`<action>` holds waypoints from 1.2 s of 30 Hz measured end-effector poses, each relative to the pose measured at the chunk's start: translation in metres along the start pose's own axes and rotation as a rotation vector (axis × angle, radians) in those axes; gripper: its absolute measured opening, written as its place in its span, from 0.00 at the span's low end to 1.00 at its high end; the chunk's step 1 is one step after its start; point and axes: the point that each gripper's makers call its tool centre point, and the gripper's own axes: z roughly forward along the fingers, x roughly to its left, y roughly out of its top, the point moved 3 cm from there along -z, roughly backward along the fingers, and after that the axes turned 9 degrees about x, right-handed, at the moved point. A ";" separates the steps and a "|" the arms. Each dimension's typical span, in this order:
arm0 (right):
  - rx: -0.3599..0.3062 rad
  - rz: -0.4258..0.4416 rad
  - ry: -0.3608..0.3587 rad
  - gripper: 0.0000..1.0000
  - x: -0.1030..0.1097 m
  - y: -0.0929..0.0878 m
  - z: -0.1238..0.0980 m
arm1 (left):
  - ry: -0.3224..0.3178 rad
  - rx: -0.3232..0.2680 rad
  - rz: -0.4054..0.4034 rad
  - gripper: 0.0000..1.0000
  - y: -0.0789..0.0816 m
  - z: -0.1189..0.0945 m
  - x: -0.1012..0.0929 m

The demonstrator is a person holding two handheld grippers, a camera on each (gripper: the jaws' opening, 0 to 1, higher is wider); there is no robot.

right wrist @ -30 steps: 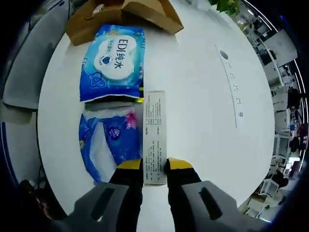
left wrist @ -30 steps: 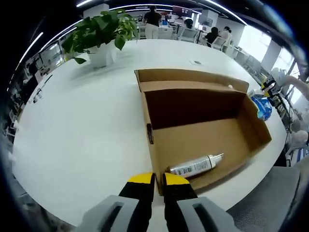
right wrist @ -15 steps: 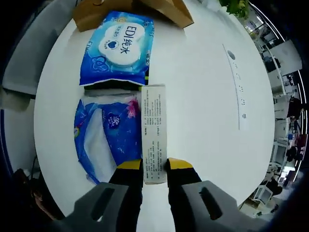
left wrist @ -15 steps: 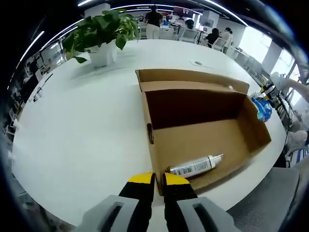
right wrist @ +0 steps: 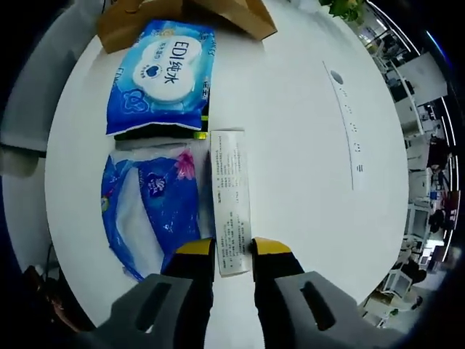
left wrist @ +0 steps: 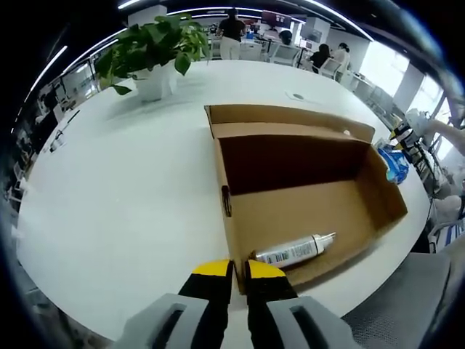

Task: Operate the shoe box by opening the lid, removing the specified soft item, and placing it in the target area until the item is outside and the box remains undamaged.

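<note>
The brown shoe box [left wrist: 290, 115] stands open on the white table, its lid folded back. A white spray bottle [left wrist: 294, 249] lies inside along the near wall. My left gripper [left wrist: 238, 270] is shut on the box's near corner wall. Beyond the box's right end lie blue packs [left wrist: 396, 161]. In the right gripper view, my right gripper [right wrist: 232, 251] is shut on the near end of a long white printed carton [right wrist: 231, 196] lying on the table. To its left are a soft blue tissue pack [right wrist: 149, 211] and a blue wet-wipes pack [right wrist: 161, 76]. The box's corner [right wrist: 138, 22] shows at the top.
A potted plant [left wrist: 152, 51] stands at the far left of the table [left wrist: 116, 196]. A grey chair [left wrist: 407, 291] sits by the near right edge. A row of small sockets [right wrist: 347, 116] runs across the tabletop. People sit in the office behind.
The right gripper view has shifted and turned a little; the carton stays between the jaws while the blue packs slide left in the picture. The left gripper view is unchanged.
</note>
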 end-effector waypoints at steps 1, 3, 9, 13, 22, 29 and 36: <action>0.000 0.000 -0.002 0.18 0.000 0.000 0.000 | 0.000 -0.001 0.001 0.06 0.000 0.000 0.000; -0.003 -0.003 -0.008 0.18 0.000 0.001 -0.001 | 0.001 -0.001 0.001 0.06 0.000 0.000 0.000; -0.037 0.030 -0.049 0.30 -0.003 0.004 -0.011 | 0.007 -0.002 0.009 0.07 0.000 0.000 0.000; -0.059 0.047 -0.064 0.31 -0.001 0.007 -0.019 | 0.014 -0.003 0.038 0.07 0.001 0.000 -0.001; -0.113 0.134 -0.084 0.39 0.010 0.010 -0.035 | 0.044 -0.012 0.151 0.15 0.009 0.000 -0.006; -0.174 0.239 -0.098 0.48 0.022 0.012 -0.051 | 0.043 -0.015 0.242 0.22 0.016 -0.003 -0.011; -0.272 0.375 -0.092 0.60 0.036 0.022 -0.069 | 0.037 -0.031 0.315 0.27 0.026 -0.014 -0.013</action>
